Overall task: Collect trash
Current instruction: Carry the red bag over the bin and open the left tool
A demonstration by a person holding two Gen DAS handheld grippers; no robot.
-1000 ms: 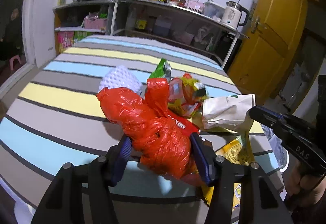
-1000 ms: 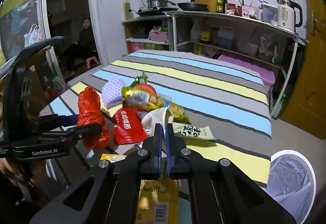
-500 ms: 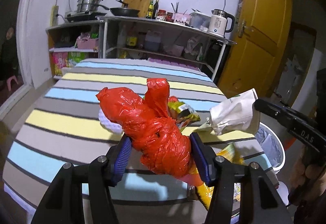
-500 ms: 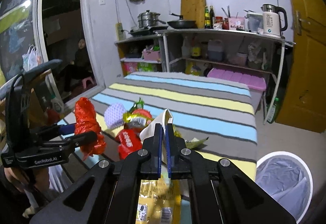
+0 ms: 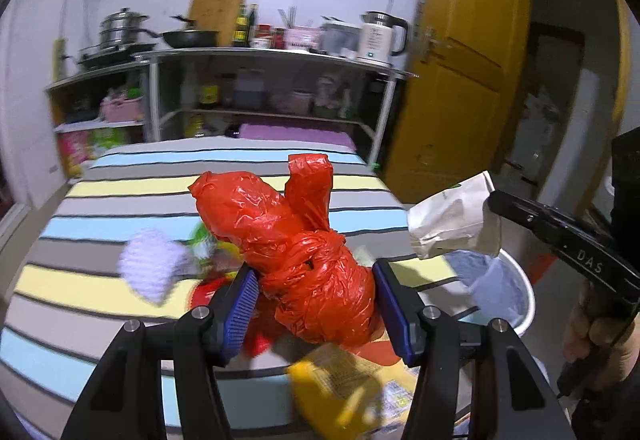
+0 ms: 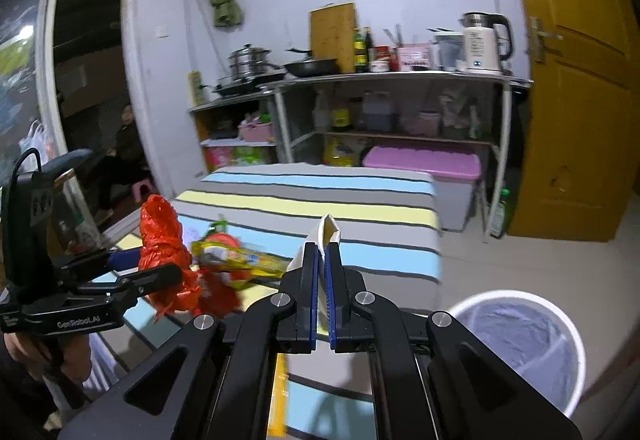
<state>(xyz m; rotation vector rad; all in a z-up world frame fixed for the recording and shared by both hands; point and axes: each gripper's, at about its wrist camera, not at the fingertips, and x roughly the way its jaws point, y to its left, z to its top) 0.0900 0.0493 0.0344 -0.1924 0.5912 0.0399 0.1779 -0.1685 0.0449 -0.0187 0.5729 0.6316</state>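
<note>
My left gripper [image 5: 316,304] is shut on a crumpled red plastic bag [image 5: 296,248] and holds it above the striped table [image 5: 100,208]. It also shows in the right wrist view [image 6: 164,240]. My right gripper [image 6: 322,272] is shut on a white paper bag [image 6: 326,236], seen from the left wrist view [image 5: 452,216] hanging near the white trash bin [image 5: 504,292]. The bin [image 6: 516,344] stands on the floor, right of the table, lined with a grey bag.
More trash lies on the table: a white foam net [image 5: 148,264], a yellow snack packet [image 6: 240,258], a red wrapper [image 6: 216,292] and a yellow packet [image 5: 340,388] at the near edge. Metal shelves [image 6: 380,108] with cookware stand behind. A yellow door [image 6: 576,112] is at right.
Both grippers have lifted their bags off the table and swung to the right, toward the trash bin. The bin now shows larger in both views.
</note>
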